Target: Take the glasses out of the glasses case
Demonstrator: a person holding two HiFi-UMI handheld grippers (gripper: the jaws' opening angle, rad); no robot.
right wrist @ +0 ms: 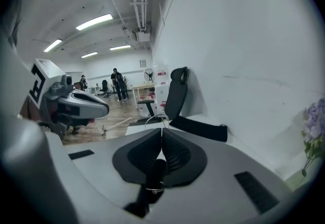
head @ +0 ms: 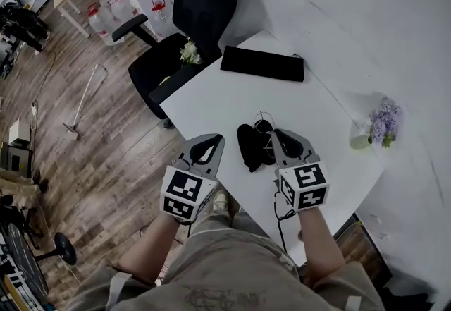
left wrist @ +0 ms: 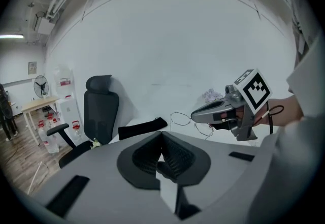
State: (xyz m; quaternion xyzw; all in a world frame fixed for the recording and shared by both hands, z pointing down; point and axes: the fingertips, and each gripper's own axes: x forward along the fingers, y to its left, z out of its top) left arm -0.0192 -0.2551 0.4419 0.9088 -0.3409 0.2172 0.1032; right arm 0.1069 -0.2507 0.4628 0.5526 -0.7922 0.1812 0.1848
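Observation:
Thin wire-rimmed glasses (head: 263,122) hang above the white table (head: 211,101), and my right gripper (head: 272,135) is shut on them. In the right gripper view a dark temple arm (right wrist: 154,177) runs down between the closed jaws of the right gripper (right wrist: 162,131), and a lens rim (right wrist: 154,119) shows past the tips. The black glasses case (head: 248,149) lies on the table just left of that gripper. My left gripper (head: 211,139) is raised left of the case, shut, with nothing seen in it. From the left gripper (left wrist: 161,134) view, the right gripper (left wrist: 197,115) carries the glasses (left wrist: 185,119).
A long black pad (head: 262,63) lies at the table's far edge. A black office chair (head: 190,13) stands behind the table with a small flower bunch (head: 189,52) on its seat. A vase of purple flowers (head: 382,124) stands at the right. Wooden floor lies to the left.

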